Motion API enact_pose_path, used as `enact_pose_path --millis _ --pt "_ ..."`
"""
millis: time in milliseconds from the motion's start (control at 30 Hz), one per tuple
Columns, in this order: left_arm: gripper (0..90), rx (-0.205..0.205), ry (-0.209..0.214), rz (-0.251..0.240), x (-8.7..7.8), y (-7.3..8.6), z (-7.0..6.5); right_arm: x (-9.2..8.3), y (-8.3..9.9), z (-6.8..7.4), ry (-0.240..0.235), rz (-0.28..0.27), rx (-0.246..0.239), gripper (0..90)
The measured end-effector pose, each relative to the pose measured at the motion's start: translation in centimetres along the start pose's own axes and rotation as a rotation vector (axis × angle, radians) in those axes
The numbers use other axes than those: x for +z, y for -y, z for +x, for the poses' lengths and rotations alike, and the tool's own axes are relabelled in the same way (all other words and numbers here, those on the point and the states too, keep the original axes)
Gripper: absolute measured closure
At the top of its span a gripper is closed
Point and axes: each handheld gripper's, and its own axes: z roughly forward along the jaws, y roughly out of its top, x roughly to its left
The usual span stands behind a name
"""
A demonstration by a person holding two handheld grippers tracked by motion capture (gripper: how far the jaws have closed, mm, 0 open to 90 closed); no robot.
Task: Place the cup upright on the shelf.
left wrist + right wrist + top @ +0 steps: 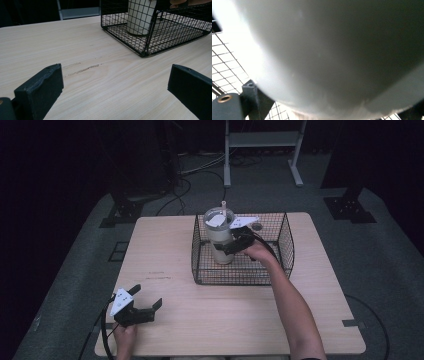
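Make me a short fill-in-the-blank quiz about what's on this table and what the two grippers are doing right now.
1. The white tumbler stands inside the black wire ____.
2. The ____ gripper is closed around the tumbler.
3. The left gripper rests near the table's front edge with its jaws ____.
4. The tumbler stands ____, not tipped.

Missing words: basket; right; open; upright

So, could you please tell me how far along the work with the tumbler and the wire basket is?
Done: the white tumbler stands upright inside the wire basket. In hand: the right tool has its jaws around the tumbler's lower body. Left: either letting go or lifting it out; which one isn't clear. The left tool rests open near the table's front edge.
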Motion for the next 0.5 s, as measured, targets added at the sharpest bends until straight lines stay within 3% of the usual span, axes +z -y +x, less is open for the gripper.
enact_pose_path --millis 500 --pt "0.0 0.004 -0.003 0.002 0.0 0.0 0.0 -1.1 0.2 -0.2 0.019 0.029 -0.011 8.5"
